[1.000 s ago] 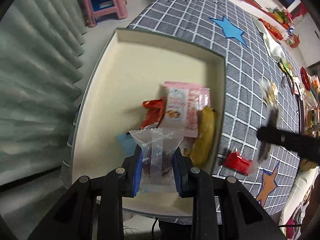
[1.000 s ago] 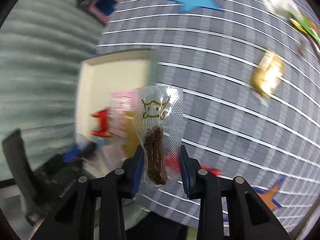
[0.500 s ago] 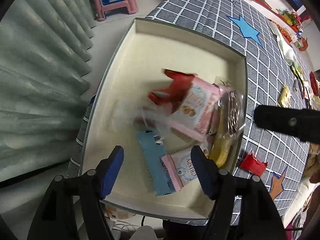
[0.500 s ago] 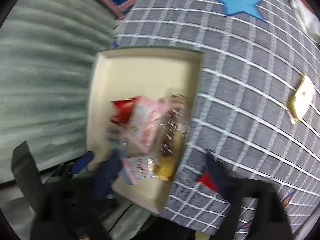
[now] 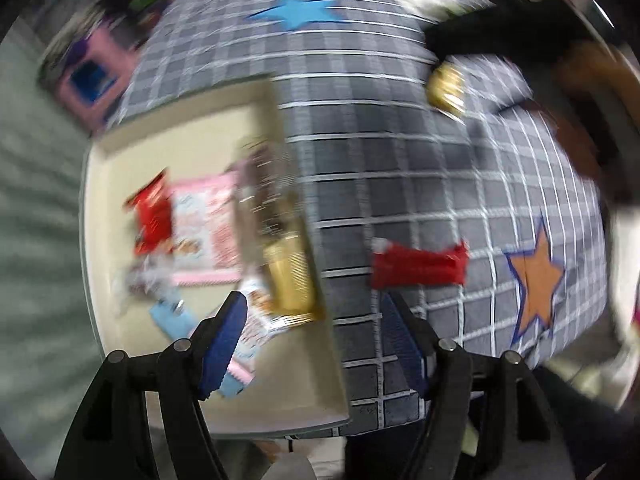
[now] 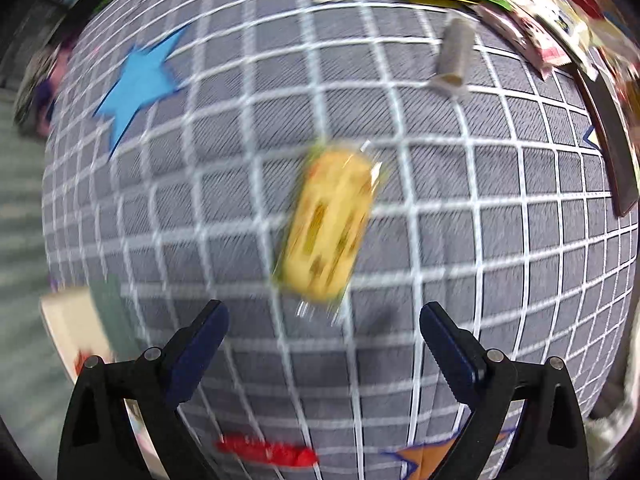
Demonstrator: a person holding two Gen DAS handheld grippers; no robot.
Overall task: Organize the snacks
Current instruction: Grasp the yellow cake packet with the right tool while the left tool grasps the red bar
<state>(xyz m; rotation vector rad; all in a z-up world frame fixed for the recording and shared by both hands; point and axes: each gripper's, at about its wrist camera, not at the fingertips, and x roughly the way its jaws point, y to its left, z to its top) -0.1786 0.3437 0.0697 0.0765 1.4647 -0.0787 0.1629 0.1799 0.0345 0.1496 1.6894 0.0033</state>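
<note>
Right wrist: yellow snack packet (image 6: 328, 226) blurred, on tablecloth (image 6: 480, 184).

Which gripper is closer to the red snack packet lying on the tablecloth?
Left. The left gripper hovers just beside the red snack packet; the right gripper sits farther off, above the yellow snack.

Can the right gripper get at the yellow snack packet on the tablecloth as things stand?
Probably yes. The right gripper stands open and empty, and the yellow snack packet lies alone on the checked tablecloth just ahead of its fingertips, with nothing between them. Motion blur hides the exact alignment.
</note>
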